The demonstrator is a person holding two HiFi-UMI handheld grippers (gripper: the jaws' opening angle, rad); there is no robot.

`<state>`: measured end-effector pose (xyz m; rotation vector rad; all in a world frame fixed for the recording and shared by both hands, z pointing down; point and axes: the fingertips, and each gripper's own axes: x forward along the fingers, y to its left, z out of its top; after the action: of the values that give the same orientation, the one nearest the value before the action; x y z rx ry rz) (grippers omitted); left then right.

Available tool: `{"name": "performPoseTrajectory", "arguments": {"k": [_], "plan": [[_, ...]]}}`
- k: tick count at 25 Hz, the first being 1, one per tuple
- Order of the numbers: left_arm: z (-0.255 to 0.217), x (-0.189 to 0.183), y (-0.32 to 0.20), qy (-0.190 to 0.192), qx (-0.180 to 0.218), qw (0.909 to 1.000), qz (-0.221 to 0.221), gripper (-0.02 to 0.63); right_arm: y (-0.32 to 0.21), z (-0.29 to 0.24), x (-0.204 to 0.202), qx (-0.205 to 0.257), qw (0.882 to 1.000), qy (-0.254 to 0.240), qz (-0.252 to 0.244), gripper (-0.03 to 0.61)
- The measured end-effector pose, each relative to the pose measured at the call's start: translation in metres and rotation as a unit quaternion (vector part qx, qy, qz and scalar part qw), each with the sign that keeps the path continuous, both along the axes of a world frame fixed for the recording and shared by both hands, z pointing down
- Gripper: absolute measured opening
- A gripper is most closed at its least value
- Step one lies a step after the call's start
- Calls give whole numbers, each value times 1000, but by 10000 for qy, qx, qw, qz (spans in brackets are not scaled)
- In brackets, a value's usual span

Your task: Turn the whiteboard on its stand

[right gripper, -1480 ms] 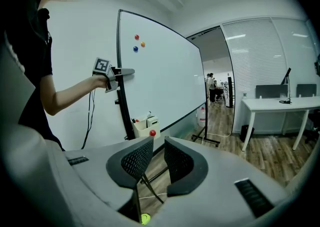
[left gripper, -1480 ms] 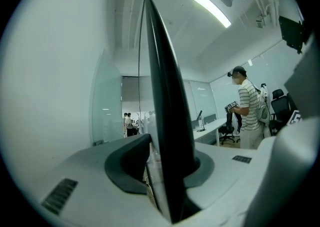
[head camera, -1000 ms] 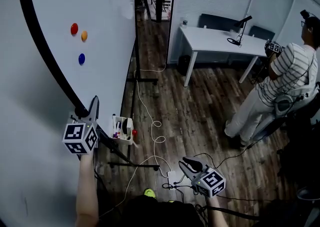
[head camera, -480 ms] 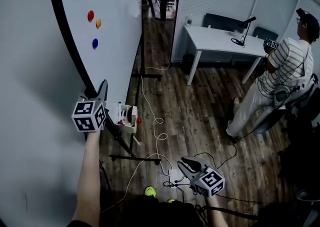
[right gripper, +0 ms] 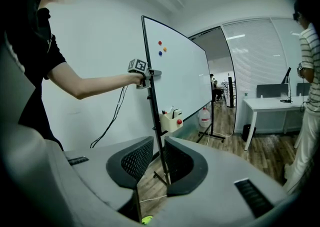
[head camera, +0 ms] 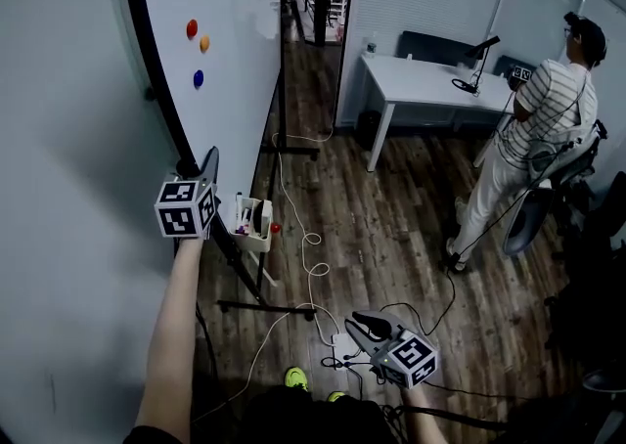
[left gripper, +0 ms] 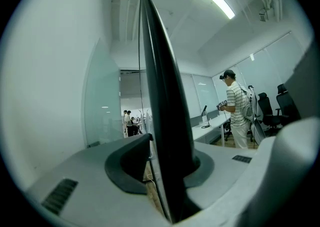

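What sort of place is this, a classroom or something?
Probably an office: a whiteboard on a stand with coloured magnets, a white desk with a lamp, and an office chair.

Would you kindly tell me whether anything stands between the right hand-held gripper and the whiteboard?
Nothing visible blocks it. The right hand-held gripper, open and empty, is low over the floor; only a white cable and the stand's foot lie between it and the whiteboard. The left hand-held gripper is clamped on the board's black edge.
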<state>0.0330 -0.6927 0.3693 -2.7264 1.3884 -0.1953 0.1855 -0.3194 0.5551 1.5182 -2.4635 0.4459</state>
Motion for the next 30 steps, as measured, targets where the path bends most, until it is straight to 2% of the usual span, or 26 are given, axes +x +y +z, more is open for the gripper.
{"name": "performPoseTrajectory", "arguments": {"k": [8,15,20,30], "plan": [[0,0,0,78,-17,10000,59,112,-4,1,-14,14,9995,122,-293,64],[4,0,0,-14,-76,10000,29,112,0,10,-23,5,9969,381,-694,63],[12,3,4,-196,-201,9995,170,133,-8,8,-27,63,9932,425,-1084,63],[25,-36,58,-299,-271,9992,-62,133,-12,-8,-44,395,9851,326,-1640,61]]}}
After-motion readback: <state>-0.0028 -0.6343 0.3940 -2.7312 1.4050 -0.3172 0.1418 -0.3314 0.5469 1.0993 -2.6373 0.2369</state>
